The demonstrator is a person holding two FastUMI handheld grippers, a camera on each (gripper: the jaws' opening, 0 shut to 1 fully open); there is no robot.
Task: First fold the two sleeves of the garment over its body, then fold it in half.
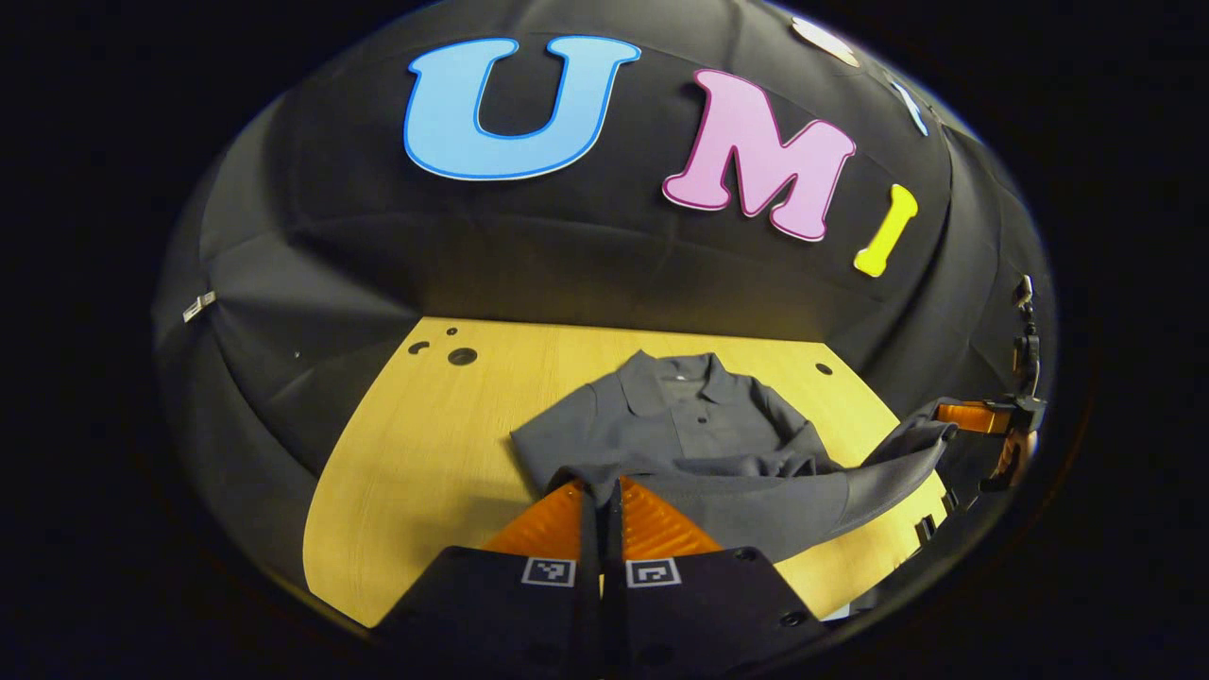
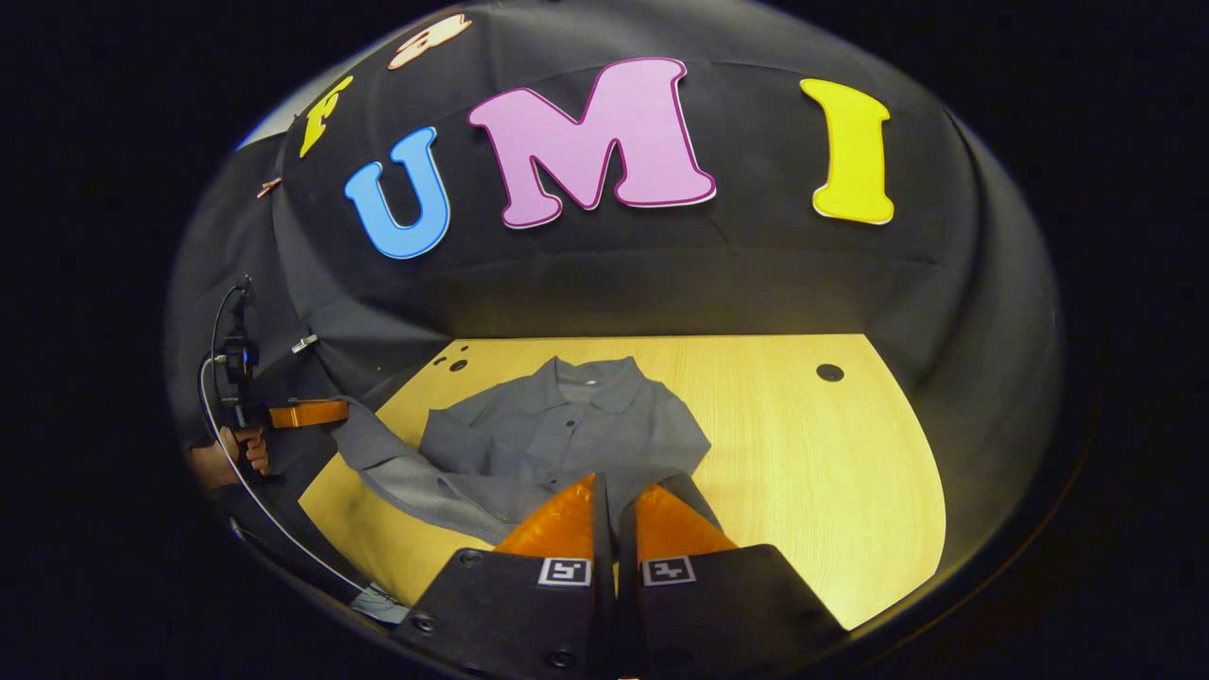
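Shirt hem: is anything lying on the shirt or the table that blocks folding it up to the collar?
Nothing visible does. Both tools, left and right, pinch the hem of the shirt; the body up to the collar and the table around it carry no other things.

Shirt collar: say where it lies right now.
In the left gripper view the collar lies at the shirt's far end, toward the booth wall, on the table. In the right gripper view it sits beyond the right gripper.
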